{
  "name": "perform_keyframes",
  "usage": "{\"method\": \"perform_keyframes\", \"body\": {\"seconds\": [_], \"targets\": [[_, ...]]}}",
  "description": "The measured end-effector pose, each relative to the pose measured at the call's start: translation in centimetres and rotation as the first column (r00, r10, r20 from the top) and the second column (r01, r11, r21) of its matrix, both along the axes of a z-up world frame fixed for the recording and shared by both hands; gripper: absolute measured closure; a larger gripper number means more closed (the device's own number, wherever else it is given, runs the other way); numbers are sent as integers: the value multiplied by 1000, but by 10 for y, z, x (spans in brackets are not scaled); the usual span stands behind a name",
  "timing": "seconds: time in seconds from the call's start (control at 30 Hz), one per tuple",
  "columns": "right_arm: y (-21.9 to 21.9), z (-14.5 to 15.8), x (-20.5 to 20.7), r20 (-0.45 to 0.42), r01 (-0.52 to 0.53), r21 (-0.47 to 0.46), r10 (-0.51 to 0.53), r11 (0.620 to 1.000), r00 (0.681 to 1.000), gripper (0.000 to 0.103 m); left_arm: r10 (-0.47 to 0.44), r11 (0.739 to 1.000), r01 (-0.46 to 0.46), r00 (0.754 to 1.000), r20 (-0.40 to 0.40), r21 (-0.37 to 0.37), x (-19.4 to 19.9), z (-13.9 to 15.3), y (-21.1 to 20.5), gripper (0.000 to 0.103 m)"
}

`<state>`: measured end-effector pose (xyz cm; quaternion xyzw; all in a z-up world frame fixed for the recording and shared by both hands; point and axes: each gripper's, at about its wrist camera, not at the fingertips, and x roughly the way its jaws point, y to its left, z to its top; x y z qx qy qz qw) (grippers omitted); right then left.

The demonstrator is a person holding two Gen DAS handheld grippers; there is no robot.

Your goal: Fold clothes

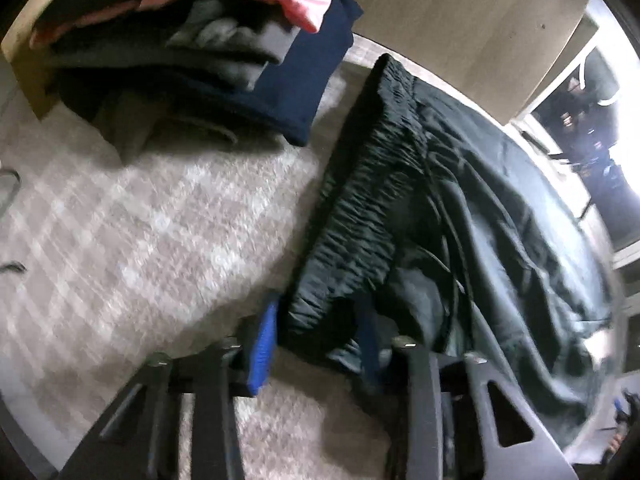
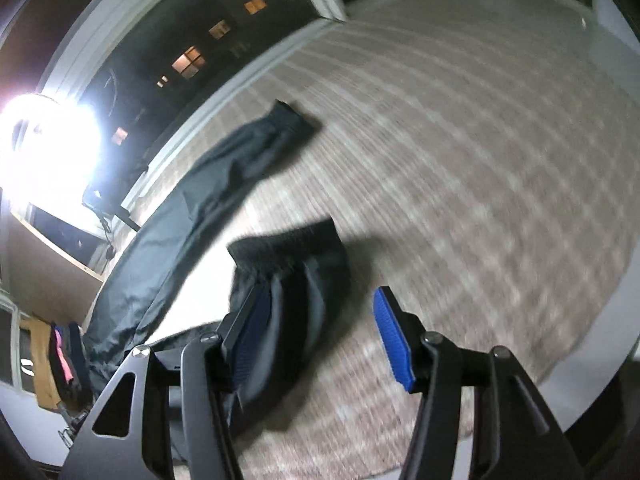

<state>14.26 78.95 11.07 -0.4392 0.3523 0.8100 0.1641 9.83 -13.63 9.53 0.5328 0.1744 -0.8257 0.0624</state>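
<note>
straddling the black pants (image 1: 400, 208) waistband, left gripper (image 1: 316, 344) angles down; right gripper (image 2: 324, 332) gapes.

Motion blur; lamp (image 2: 48, 148) glare, probably overexposed.

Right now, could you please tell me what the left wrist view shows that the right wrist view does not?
Only the left wrist view shows the trousers' gathered waistband, sitting between the left tongs. Only the right wrist view shows the trouser cuffs, the dark window and the open right tongs. Both show the black trousers and the patterned rug.
</note>
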Motion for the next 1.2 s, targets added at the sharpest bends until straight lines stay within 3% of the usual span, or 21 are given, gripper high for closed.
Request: {"method": "perform_keyframes", "body": {"seconds": [0.13,0.3,0.43,0.53,0.63,0.83,0.87,0.9,0.93,1.07,1.2], "targets": [[-2,-8,16,13,9,41,-10,999,1000,49,33,999,-36,995,-90,-39,15,29,-13,93],[-13,-12,12,29,4,119,-8,993,1000,49,70,997,-72,997,-43,-42,21,28,-32,94],[-58,-10,-32,14,-126,134,126,983,992,49,41,996,-42,999,-23,-84,15,24,-18,93],[-107,-14,-81,104,-232,230,213,945,971,49,43,996,-44,999,-14,-81,22,18,-16,93],[-136,-30,-122,236,-292,295,226,910,945,49,49,997,-50,999,-18,-64,28,14,-22,93],[-108,-61,-143,342,-199,233,111,952,933,50,47,998,-48,999,-25,-52,30,9,-24,93],[-102,-66,-145,359,-180,222,92,958,929,64,45,998,-46,999,-27,-51,29,7,-23,93],[-95,-65,-140,351,-161,208,80,965,933,76,44,998,-45,999,-30,-48,30,6,-24,93],[-86,-61,-128,314,-140,169,82,975,946,100,45,998,-47,998,-32,-43,29,5,-24,93],[-52,-28,-61,114,-52,54,45,997,992,99,43,999,-44,998,-36,-32,27,3,-26,93],[-21,0,51,-65,63,3,-63,998,996,97,35,999,-37,999,-35,-33,15,-3,-23,93]]}}
